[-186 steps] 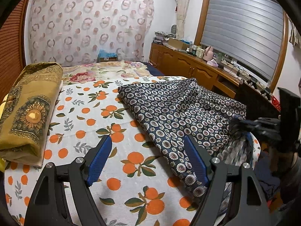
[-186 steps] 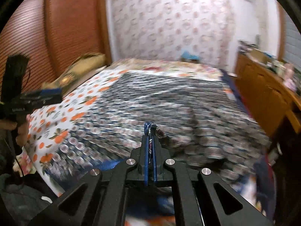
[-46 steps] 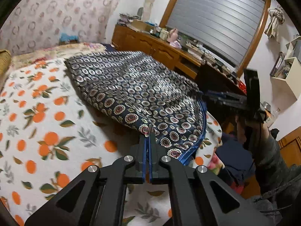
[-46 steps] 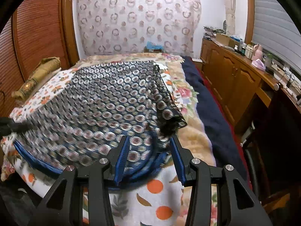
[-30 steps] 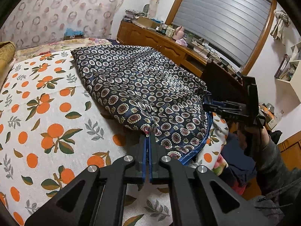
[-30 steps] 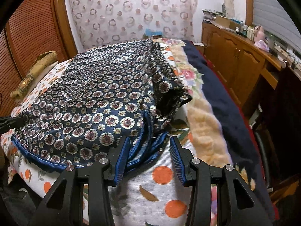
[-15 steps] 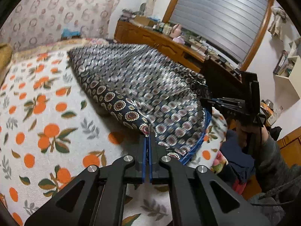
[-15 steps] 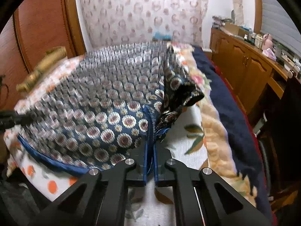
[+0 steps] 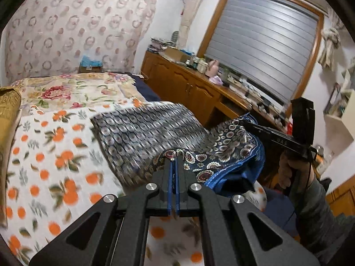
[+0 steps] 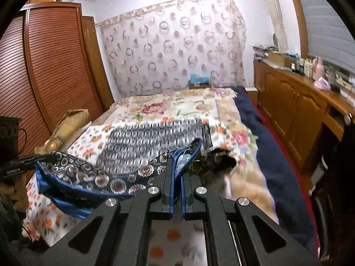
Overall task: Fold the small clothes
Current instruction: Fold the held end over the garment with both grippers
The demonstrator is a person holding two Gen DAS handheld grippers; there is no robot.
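A dark blue patterned garment (image 9: 142, 133) with round medallion prints and a bright blue lining lies on the bed, its near edge lifted. My left gripper (image 9: 173, 161) is shut on one near corner of it. My right gripper (image 10: 176, 159) is shut on the other near corner, where the blue hem (image 10: 184, 155) bunches between the fingers. The cloth (image 10: 93, 177) hangs stretched between the two grippers above the bed. The right gripper also shows in the left wrist view (image 9: 246, 123), and the left gripper in the right wrist view (image 10: 47, 156).
The bed has an orange-print sheet (image 9: 44, 155) and a floral blanket (image 10: 168, 106). A folded mustard cloth (image 10: 68, 124) lies by the wooden wardrobe (image 10: 48, 71). A wooden sideboard (image 9: 199, 88) with clutter runs along the right. A navy blanket (image 10: 266, 146) hangs at the bed's right edge.
Both grippers have lifted the garment's near edge up off the bed and carried it toward the far end. The right gripper closed on its corner about half a second ago.
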